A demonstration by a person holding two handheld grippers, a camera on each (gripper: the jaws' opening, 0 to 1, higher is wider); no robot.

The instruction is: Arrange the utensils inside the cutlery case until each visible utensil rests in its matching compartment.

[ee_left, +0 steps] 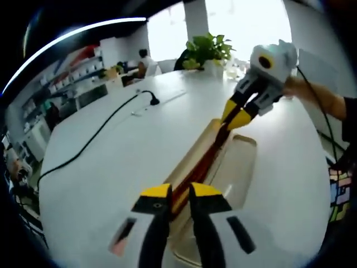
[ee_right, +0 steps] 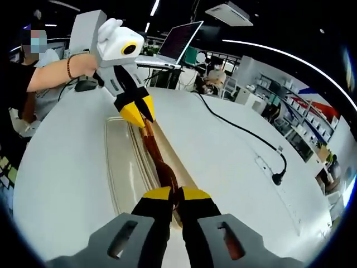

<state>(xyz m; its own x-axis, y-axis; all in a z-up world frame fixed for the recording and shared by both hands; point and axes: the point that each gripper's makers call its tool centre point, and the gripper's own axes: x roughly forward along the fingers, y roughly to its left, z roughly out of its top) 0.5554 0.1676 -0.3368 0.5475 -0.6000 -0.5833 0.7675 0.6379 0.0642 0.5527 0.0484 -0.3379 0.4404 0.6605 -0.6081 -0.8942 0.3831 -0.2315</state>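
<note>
Brown wooden utensil [ee_right: 159, 159] lies along the cutlery case [ee_right: 120, 162] on your white tabletop [ee_right: 234, 167], each end pinched by your left gripper [ee_left: 179, 192] and right gripper [ee_right: 177, 194] jaws.

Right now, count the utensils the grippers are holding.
1: a brown utensil lies along the case's narrow slot, the left gripper at one end and the right gripper at the other. Others may be hidden.

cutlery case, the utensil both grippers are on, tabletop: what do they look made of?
Long beige cutlery case: looks like moulded plastic, pale and slightly translucent with rounded walls and a soft sheen. Slim reddish-brown utensil: probably lacquered wood or glossy plastic, given its bright highlights; cannot tell which. Round white tabletop: smooth, semi-matte, likely laminate, with diffuse reflections only.
</note>
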